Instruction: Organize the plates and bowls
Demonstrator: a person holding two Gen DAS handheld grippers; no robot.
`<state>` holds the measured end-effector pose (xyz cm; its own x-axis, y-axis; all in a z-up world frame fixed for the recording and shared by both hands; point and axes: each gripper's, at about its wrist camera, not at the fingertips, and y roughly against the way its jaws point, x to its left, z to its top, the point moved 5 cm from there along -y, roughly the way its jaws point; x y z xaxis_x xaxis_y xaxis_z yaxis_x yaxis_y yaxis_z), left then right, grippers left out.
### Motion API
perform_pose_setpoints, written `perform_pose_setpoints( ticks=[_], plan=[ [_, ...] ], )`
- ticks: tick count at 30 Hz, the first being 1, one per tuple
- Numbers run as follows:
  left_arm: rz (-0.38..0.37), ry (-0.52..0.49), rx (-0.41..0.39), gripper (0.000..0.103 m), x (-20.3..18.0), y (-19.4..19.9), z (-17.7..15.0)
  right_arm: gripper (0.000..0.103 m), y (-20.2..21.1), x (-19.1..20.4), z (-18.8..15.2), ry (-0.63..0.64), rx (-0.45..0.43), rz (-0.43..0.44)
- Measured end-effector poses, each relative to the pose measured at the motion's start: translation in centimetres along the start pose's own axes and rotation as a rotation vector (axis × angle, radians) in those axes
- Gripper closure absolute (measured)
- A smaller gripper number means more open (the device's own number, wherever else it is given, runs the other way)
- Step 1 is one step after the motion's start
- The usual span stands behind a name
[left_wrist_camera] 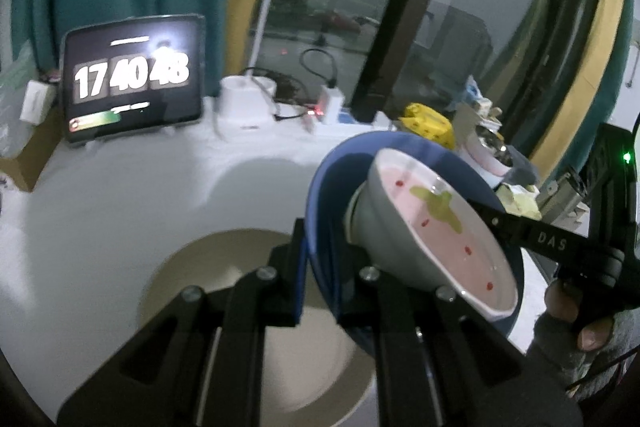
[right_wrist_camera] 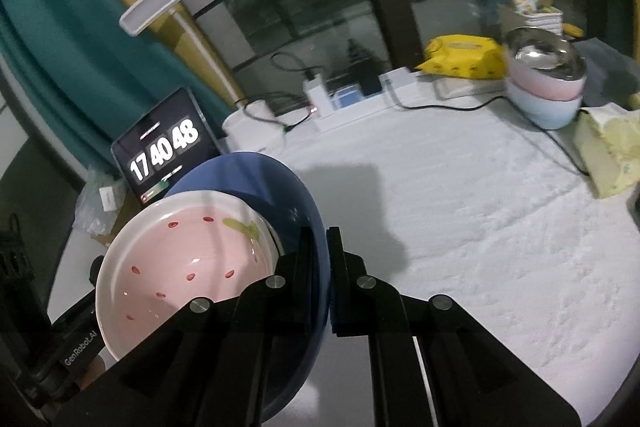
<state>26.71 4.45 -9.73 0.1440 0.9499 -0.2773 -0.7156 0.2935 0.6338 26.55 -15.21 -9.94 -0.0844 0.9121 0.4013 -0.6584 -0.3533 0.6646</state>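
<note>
Both grippers clamp the rim of one blue bowl [left_wrist_camera: 320, 211], held tilted above the table, with a pink strawberry-pattern bowl [left_wrist_camera: 440, 227] lying inside it. My left gripper [left_wrist_camera: 320, 267] is shut on the blue bowl's near rim. My right gripper [right_wrist_camera: 320, 275] is shut on the opposite rim of the blue bowl [right_wrist_camera: 288, 195]; the pink bowl [right_wrist_camera: 180, 263] shows to its left. A beige plate [left_wrist_camera: 240, 267] lies on the white table under the left gripper. A stack of bowls [right_wrist_camera: 546, 83] with a steel one on top stands at the far right.
A tablet clock [left_wrist_camera: 134, 75] and a white desk lamp [left_wrist_camera: 248, 99] stand at the back edge, with cables and a power strip [right_wrist_camera: 340, 107]. A yellow pack [right_wrist_camera: 460, 57] and a tissue pack [right_wrist_camera: 608, 151] lie at the right. A window is behind.
</note>
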Motion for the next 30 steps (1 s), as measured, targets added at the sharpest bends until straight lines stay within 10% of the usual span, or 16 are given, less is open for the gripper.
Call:
perform_pose_setpoints(
  ticks=[30],
  plan=[
    [0.101,0.078,0.055,0.094,8.3,-1.0,-2.0,0.095,-8.4,5.6,-2.8,0.058,0.157,0.037]
  ],
)
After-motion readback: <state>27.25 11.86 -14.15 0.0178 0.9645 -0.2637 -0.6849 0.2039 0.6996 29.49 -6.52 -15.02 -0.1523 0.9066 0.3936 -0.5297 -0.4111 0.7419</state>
